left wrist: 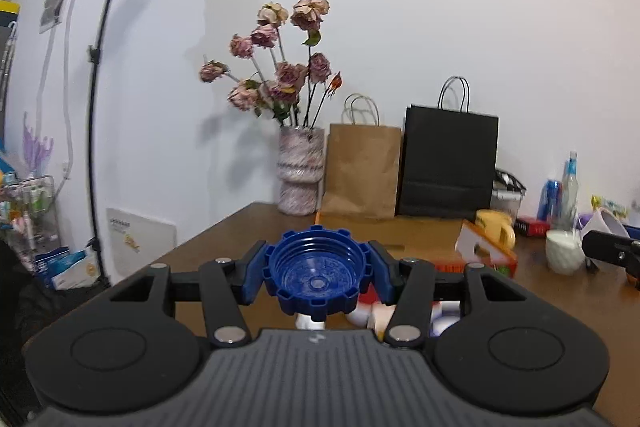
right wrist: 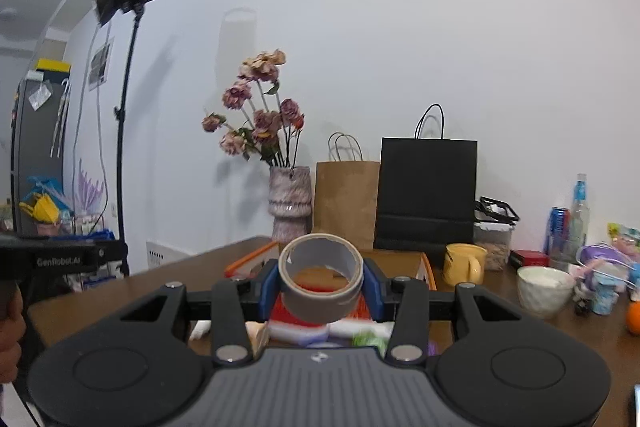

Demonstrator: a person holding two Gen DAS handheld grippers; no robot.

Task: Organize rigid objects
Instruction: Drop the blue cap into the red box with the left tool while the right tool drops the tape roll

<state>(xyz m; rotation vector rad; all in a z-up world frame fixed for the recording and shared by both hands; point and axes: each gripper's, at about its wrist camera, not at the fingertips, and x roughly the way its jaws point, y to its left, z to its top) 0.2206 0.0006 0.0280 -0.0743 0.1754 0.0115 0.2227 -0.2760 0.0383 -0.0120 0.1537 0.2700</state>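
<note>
The wooden table (right wrist: 500,291) is lying below both grippers, the open cardboard box (right wrist: 424,261) sitting at twelve o'clock. The right gripper (right wrist: 320,285) is clamping a tape roll (right wrist: 320,279), its hole facing upward. The left gripper (left wrist: 318,277) is pinching a blue ridged cap (left wrist: 318,275), hollow side up.

My left gripper (left wrist: 318,277) pinches a blue cap (left wrist: 318,273). My right gripper (right wrist: 320,283) clamps a tape roll (right wrist: 321,277), both held nearly level
</note>
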